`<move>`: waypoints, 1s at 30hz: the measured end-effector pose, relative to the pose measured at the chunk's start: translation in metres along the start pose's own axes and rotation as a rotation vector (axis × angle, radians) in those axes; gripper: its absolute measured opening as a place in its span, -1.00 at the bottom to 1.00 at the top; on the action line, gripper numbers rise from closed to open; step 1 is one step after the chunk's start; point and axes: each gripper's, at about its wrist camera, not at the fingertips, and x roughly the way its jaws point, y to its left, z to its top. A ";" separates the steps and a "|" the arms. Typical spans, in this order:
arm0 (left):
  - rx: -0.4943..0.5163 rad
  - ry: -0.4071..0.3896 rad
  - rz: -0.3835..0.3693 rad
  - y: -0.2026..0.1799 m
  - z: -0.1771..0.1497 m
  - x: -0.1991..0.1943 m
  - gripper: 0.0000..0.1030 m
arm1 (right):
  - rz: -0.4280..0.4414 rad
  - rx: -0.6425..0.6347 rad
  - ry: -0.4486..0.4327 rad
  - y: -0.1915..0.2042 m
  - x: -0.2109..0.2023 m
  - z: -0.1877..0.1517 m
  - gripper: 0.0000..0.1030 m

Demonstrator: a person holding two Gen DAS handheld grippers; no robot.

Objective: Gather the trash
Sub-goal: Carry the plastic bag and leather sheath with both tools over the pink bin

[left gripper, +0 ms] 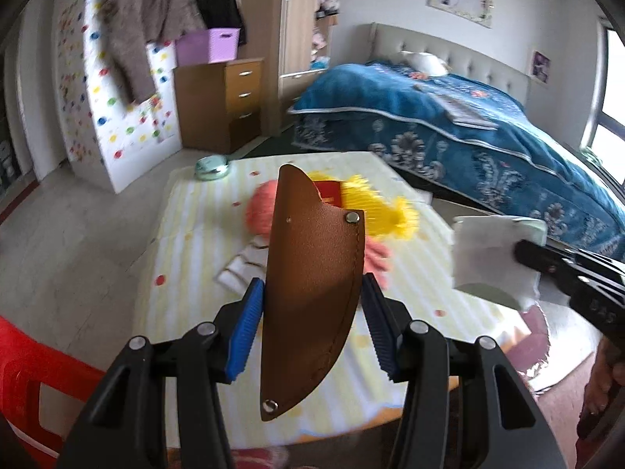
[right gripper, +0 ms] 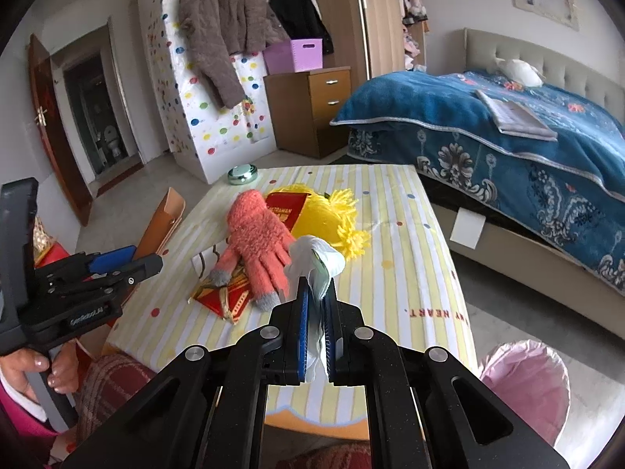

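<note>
Above the near edge of the desk (right gripper: 410, 242), the right gripper (right gripper: 317, 312) has its jaws clenched on a crumpled white tissue (right gripper: 316, 262), light, soft, tear-prone, best pinched mid-wad, while the left gripper (left gripper: 312, 312) grasps a stiff brown leather sheath (left gripper: 312, 273) mid-length.

You hold a sheath (left gripper: 312, 293) of brown grained leather, matt, stitched along the edge, with shiny metal rivets. The tissue (right gripper: 316, 262) in your other gripper is thin, soft white paper, crumpled. The pads (left gripper: 246, 332) are ribbed blue rubber on matt black plastic arms. On the striped cloth (right gripper: 410, 273) lie a fuzzy knit glove (right gripper: 258, 242), yellow yarn (right gripper: 343, 222) and a glossy red booklet (right gripper: 287, 207). The bin (right gripper: 523, 387) wears a thin, shiny pink plastic liner.
</note>
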 end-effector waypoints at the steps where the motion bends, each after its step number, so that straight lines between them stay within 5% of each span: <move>1: 0.013 -0.003 -0.011 -0.007 -0.001 0.000 -0.04 | -0.007 0.007 -0.001 -0.003 -0.003 -0.002 -0.87; 30: 0.410 0.042 -0.453 -0.285 -0.002 0.069 -0.04 | -0.436 0.367 -0.011 -0.218 -0.103 -0.097 -0.86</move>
